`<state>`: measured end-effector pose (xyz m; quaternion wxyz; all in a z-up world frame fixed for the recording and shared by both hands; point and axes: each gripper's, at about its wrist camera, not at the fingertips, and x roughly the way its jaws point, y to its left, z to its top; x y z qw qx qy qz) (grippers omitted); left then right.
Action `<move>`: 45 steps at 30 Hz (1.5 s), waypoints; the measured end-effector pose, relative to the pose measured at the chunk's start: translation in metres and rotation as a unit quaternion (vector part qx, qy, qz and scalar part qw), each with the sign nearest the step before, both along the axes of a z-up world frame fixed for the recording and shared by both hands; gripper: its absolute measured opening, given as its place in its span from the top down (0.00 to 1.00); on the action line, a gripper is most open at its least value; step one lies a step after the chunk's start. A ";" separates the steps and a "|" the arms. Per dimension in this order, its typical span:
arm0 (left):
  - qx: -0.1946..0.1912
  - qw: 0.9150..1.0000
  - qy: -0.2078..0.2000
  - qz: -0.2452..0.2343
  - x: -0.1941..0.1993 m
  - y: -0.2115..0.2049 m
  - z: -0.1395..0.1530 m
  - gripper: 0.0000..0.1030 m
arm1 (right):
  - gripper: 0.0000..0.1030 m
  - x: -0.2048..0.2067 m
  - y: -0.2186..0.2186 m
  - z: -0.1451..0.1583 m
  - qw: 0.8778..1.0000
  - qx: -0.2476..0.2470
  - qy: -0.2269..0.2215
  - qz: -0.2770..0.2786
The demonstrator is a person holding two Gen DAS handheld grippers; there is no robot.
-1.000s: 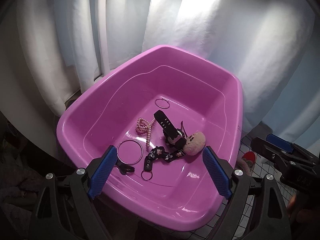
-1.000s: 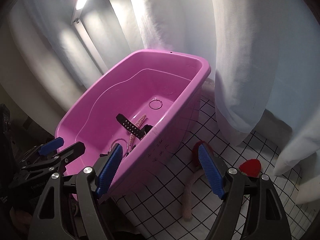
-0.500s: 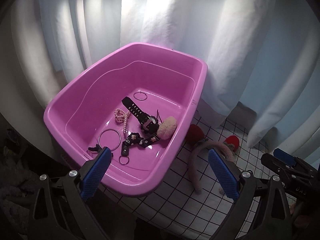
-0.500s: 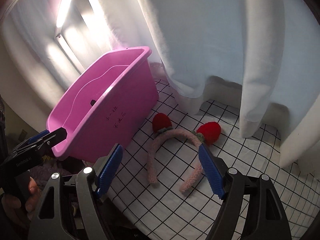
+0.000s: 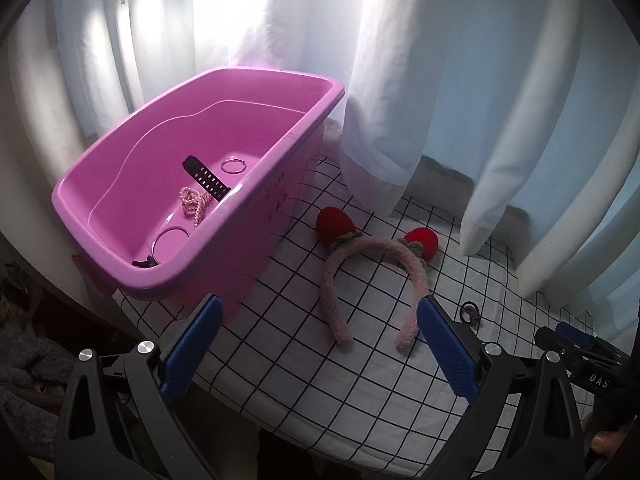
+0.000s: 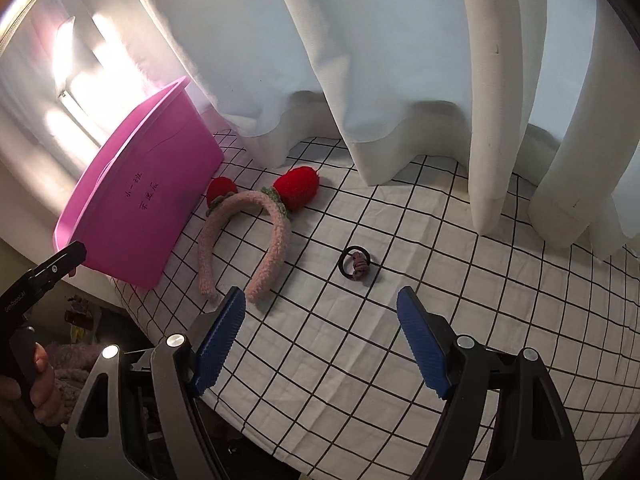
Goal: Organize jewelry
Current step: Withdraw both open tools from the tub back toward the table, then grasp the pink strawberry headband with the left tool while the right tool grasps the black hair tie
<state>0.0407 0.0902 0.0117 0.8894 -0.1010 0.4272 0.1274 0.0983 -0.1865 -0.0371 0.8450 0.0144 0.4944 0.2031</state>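
left gripper [image 5: 318, 346] wide open, empty, above checked cloth [image 5: 280, 344]. headband [image 5: 372, 276] just ahead, between its fingers; tub [image 5: 256, 184] ahead left holds pearls [image 5: 195, 203], strap [image 5: 206, 178], rings [image 5: 234, 166].
right gripper [image 6: 320, 342] open, empty. hair tie [image 6: 355, 262] ahead, roughly centred between fingers, apart from them; headband ahead left, tub further left. curtain [image 6: 400, 60] behind.
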 end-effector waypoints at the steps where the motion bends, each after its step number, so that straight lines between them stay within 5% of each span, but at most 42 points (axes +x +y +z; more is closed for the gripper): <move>1: 0.000 1.000 0.005 -0.001 0.001 -0.005 -0.005 0.07 | 0.28 -0.002 -0.003 -0.002 1.000 -0.002 -0.004 0.002; 18: -0.003 0.998 0.060 0.036 0.007 -0.029 -0.079 0.07 | 0.28 0.004 -0.011 -0.059 0.998 -0.011 0.026 0.054; 45: 0.000 0.996 0.089 -0.031 0.116 0.013 -0.154 0.07 | 0.28 0.076 0.027 -0.117 0.996 -0.086 -0.003 -0.032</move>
